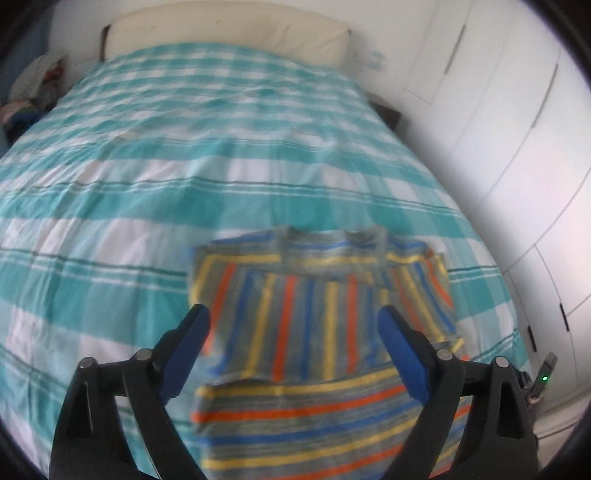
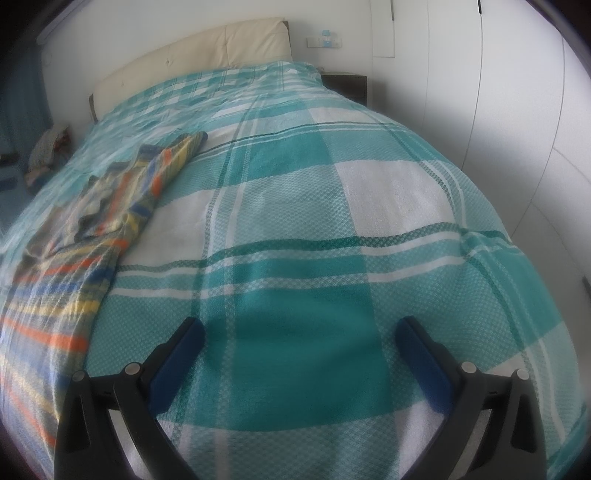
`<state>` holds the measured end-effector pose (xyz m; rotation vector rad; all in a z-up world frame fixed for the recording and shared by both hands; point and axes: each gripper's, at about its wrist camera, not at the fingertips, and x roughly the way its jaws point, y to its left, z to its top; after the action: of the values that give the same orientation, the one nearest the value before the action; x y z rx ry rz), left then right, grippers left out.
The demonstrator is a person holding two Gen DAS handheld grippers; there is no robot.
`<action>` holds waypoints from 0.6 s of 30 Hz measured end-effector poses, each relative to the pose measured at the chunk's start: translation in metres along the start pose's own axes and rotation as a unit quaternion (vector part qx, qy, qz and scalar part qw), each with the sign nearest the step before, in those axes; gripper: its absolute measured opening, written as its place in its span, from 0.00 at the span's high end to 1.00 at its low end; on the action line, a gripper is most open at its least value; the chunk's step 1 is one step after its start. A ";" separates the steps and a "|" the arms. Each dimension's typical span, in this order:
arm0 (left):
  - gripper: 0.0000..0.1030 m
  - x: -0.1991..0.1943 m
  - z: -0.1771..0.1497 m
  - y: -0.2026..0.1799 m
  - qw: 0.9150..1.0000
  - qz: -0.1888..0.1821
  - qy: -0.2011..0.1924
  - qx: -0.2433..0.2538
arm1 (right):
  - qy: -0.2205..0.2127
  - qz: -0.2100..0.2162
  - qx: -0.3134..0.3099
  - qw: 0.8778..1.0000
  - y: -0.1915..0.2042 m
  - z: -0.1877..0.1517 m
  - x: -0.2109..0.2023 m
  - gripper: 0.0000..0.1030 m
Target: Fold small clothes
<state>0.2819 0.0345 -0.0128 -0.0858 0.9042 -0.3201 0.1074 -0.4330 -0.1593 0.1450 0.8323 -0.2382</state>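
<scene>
A small striped shirt (image 1: pixel 314 332), grey with orange, blue and yellow stripes, lies on the bed with its sleeves folded over its body. My left gripper (image 1: pixel 293 317) is open and empty, just above the shirt's middle. In the right wrist view the shirt (image 2: pixel 92 221) lies at the left. My right gripper (image 2: pixel 299 328) is open and empty over bare bedspread, to the right of the shirt and apart from it.
The bed is covered by a teal and white checked bedspread (image 1: pixel 184 166). A cream headboard (image 1: pixel 229 33) stands at the far end. White wardrobe doors (image 1: pixel 517 147) run along the right. A pile of things (image 1: pixel 33 92) sits at the far left. A dark nightstand (image 2: pixel 345 86) is beside the headboard.
</scene>
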 end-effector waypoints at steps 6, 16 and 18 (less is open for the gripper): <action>0.08 -0.031 -0.074 0.093 0.991 0.126 0.040 -0.018 | 0.003 -0.004 -0.004 1.000 0.001 0.000 0.001 0.00; 0.07 -0.022 -0.149 0.135 0.984 0.138 0.022 -0.113 | 0.001 -0.005 -0.006 1.000 0.000 0.000 0.001 0.00; 0.07 -0.011 -0.158 0.138 0.981 0.154 0.021 -0.113 | 0.000 -0.004 -0.005 1.000 0.000 0.000 0.000 0.01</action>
<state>0.1847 0.1786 -0.1305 -0.1464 0.9767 0.0700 0.1076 -0.4332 -0.1597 0.1324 0.8342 -0.2409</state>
